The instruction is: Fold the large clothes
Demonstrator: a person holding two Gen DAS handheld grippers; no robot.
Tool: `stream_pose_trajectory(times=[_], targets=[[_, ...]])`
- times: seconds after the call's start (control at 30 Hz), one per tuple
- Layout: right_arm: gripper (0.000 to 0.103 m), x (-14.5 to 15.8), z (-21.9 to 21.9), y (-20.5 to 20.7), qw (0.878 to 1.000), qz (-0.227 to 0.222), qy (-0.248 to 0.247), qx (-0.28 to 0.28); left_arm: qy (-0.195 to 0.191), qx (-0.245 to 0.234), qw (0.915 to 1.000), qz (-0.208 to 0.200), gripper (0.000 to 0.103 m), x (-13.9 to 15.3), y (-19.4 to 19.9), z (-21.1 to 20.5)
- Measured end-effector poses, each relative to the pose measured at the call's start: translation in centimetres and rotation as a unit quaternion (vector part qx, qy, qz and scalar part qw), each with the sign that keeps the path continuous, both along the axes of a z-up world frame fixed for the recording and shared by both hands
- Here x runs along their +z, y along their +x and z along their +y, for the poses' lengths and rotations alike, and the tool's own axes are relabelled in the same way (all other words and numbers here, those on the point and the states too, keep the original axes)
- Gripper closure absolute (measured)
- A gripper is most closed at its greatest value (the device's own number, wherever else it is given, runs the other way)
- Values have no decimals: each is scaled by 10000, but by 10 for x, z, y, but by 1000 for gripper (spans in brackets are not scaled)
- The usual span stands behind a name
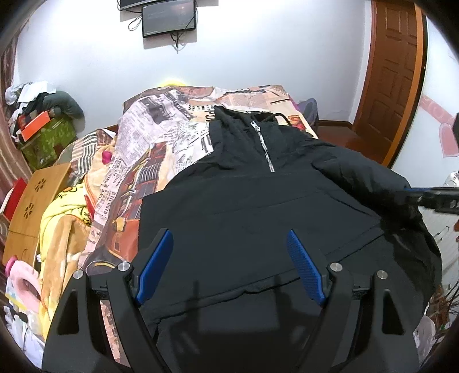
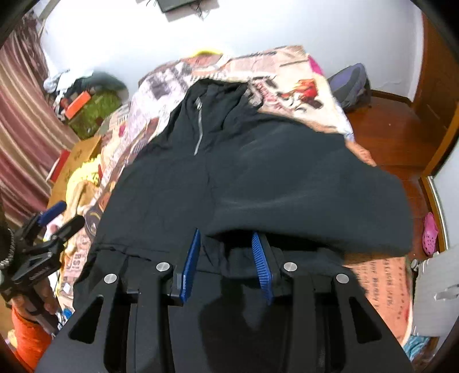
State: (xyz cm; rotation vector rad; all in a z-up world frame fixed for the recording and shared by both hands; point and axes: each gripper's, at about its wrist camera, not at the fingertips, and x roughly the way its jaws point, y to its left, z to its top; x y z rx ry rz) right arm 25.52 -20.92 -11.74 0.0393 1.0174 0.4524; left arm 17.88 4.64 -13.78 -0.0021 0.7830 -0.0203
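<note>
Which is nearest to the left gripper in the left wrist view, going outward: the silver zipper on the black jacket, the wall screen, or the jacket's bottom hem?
From the left gripper:
1. Bottom hem of the black jacket, right between the open fingers.
2. Silver zipper, farther up the chest, near the collar.
3. Black wall-mounted screen, on the white wall beyond the bed, top of the view.

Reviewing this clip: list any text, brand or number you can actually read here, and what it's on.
Nothing can be read with confidence.
Bedspread: newspaper-style print with headlines and columns, too distorted and small to quote.
Bedspread's near right edge: rows of large letters, blurred.
Wall screen: dim display, nothing legible.
Black jacket: no visible label or logo.
</note>
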Motion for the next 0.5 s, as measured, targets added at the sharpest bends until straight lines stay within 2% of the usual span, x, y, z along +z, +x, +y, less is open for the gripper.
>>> stream_pose_trajectory(times=[0.1, 0.23, 0.33, 0.5], targets=[[59, 13, -17, -4, 9992, -231, 131, -302, -2, -39, 10000, 3, 22, 0, 3, -5], [58, 26, -47, -3, 9938, -488, 402, -910, 18, -102, 9999, 43, 22, -3, 6, -11], [53, 24, -71, 3, 9868, -475, 648, -1409, 41, -165, 9998, 93, 22, -7, 10, -17], [52, 1, -110, 15, 9686, -78, 1129, -2215, 72, -230, 9996, 166, 22, -12, 14, -25]])
